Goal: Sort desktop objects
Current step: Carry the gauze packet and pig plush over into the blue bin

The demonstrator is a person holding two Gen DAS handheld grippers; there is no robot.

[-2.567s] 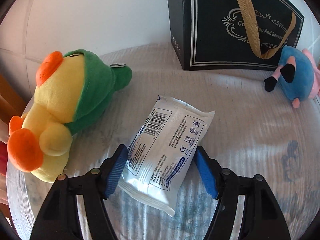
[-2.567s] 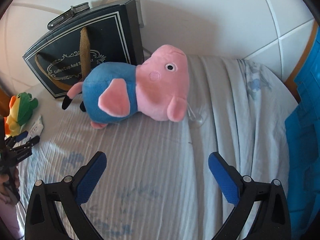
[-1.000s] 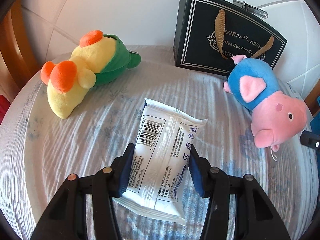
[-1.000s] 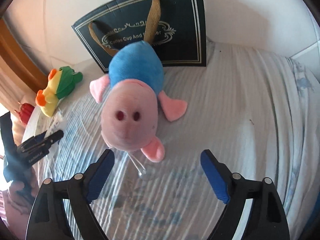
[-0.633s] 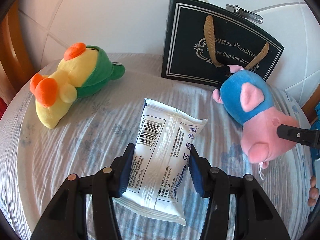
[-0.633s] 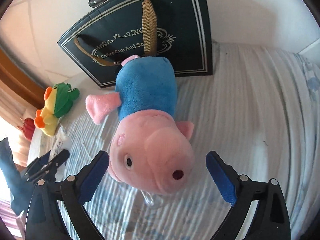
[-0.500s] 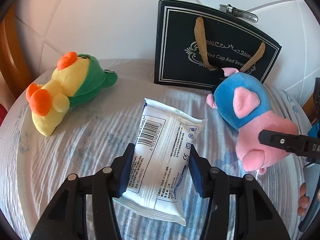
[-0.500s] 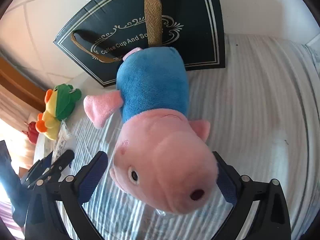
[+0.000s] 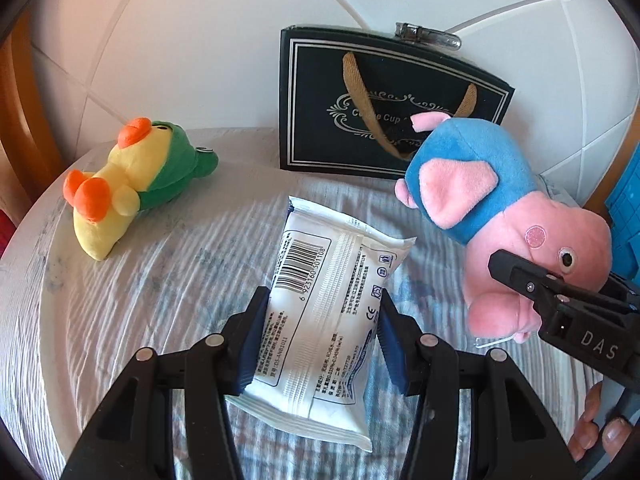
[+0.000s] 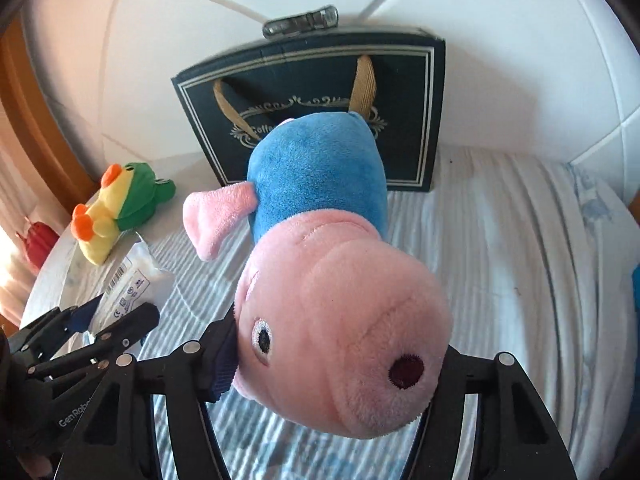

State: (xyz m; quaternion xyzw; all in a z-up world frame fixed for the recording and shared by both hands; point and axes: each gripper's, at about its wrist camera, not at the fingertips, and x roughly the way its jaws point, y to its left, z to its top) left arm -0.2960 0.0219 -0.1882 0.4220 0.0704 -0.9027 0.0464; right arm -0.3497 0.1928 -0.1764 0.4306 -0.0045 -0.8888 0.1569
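My left gripper (image 9: 320, 340) is shut on a white wet-wipe packet (image 9: 324, 300) and holds it above the striped tablecloth. My right gripper (image 10: 332, 364) is shut on the pink head of a pig plush (image 10: 340, 300) with a blue body, lifted off the cloth. In the left wrist view the pig plush (image 9: 500, 216) hangs at the right with the right gripper's finger (image 9: 532, 284) across its face. In the right wrist view the packet (image 10: 132, 284) and the left gripper show at the lower left.
A yellow duck plush in a green hood (image 9: 128, 180) lies at the table's left. A black gift bag (image 9: 384, 108) with tan handles stands against the white tiled wall; it also shows in the right wrist view (image 10: 320, 88). A blue crate (image 9: 624, 208) is at the far right.
My left gripper closed on the packet and lifted it. My right gripper moved onto the pig plush, closed on its head and raised it.
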